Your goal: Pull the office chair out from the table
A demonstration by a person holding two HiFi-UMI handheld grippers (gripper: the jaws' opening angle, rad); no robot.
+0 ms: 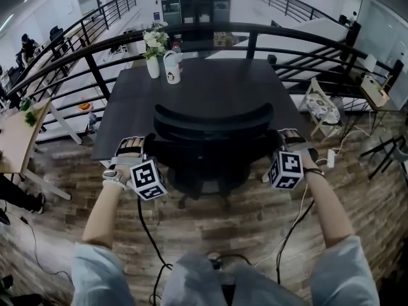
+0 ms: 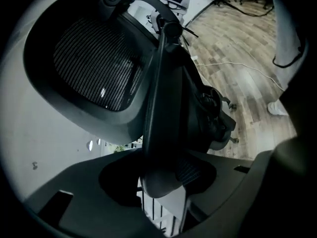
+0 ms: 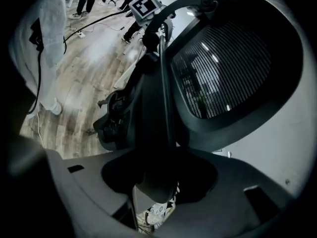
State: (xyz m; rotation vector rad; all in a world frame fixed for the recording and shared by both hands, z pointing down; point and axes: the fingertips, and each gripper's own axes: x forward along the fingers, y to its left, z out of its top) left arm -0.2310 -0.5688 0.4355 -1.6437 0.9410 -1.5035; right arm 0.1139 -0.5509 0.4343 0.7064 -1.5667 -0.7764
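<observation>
A black mesh-backed office chair [image 1: 213, 129] stands pushed in at the near edge of a dark table [image 1: 210, 81]. My left gripper [image 1: 131, 146] is at the chair's left armrest, my right gripper [image 1: 290, 136] at its right armrest. In the left gripper view the armrest's end [image 2: 161, 133] fills the gap between the jaws of the left gripper [image 2: 163, 182], which is shut on it. The right gripper view shows the same: the right armrest [image 3: 156, 148] sits between the jaws of the right gripper [image 3: 156, 182], gripped. The mesh backrest [image 2: 94, 68] rises beyond it.
A white vase of flowers [image 1: 153, 50] and a white jug [image 1: 172, 67] stand at the table's far left. A black railing [image 1: 255, 34] runs behind the table. Cables [image 1: 150, 234] trail over the wooden floor by my legs. A light folding chair [image 1: 322, 107] stands at the right.
</observation>
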